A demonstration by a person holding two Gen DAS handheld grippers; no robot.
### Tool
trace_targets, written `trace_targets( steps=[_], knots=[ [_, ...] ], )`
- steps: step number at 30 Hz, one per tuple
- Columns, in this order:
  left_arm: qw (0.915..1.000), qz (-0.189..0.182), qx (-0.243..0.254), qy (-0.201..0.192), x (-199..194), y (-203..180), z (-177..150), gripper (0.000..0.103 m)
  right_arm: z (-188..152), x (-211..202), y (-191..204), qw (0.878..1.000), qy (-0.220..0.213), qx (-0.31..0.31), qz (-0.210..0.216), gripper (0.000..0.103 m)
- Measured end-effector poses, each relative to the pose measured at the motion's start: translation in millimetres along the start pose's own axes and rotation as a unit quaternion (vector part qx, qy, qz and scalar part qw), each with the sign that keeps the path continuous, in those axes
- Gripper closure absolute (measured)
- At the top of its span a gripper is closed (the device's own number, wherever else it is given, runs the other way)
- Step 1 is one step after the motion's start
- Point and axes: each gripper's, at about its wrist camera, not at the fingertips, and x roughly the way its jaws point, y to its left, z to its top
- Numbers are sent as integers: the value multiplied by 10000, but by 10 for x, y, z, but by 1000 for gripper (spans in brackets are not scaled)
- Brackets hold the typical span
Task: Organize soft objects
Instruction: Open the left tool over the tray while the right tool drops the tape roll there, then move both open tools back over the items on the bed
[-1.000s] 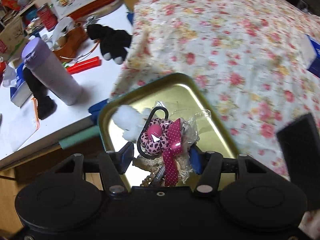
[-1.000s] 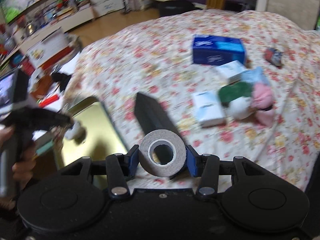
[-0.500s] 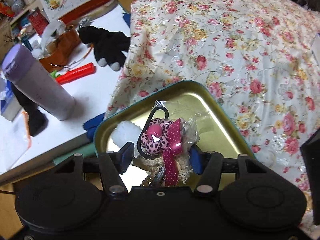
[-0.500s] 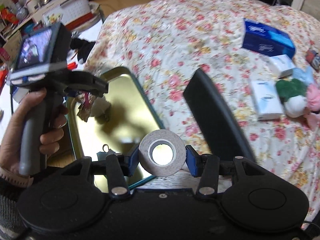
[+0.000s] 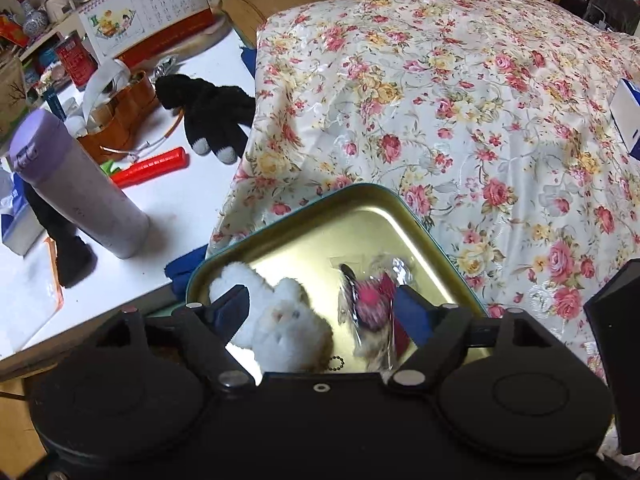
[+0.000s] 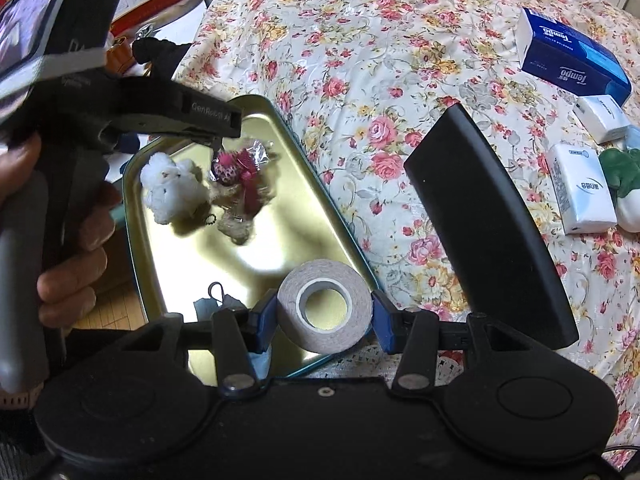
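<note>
Pink bow charm (image 5: 370,304), wrapped in clear plastic and blurred, sits over the gold tin tray (image 5: 360,224) beside a white plush bear (image 5: 280,316); whether the charm already rests on the tray floor I cannot tell. The left gripper (image 5: 324,308) hangs above the tray with its jaws opening: bear and charm lie between the blue pads, which press on neither. In the right wrist view the same charm (image 6: 236,172) and bear (image 6: 168,188) show under the left gripper's (image 6: 212,136) black body, which a hand (image 6: 72,248) holds by its handle.

The right gripper (image 6: 324,316) is clenched on a grey roll of tape (image 6: 324,304), held over the near end of the tray (image 6: 304,184).

The tray lies at the edge of a bed covered in a floral sheet (image 5: 460,120). On the sheet lie a long black case (image 6: 488,224), a blue tissue box (image 6: 568,56) and small white packs (image 6: 580,192). Beside the bed a white table (image 5: 172,200) carries a purple bottle (image 5: 76,188), a black glove (image 5: 208,116) and a red-handled tool (image 5: 152,166).
</note>
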Motion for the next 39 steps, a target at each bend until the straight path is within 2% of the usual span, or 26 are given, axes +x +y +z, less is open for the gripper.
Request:
trace_targets(
  steps=[8,27,39],
  knots=[
    [9994,-69,-202,273,106,52,-8,27,56,-27,-23,9999,-98,107,55,51],
    [9986,-196,87,481,161,-53,-85,26,14,23,-37,9998,88,150,-61,50],
    [9972,-238,130,696,260,-71,-134,26,-45,-184,-207,9995,-60,259,-161,50]
  ],
)
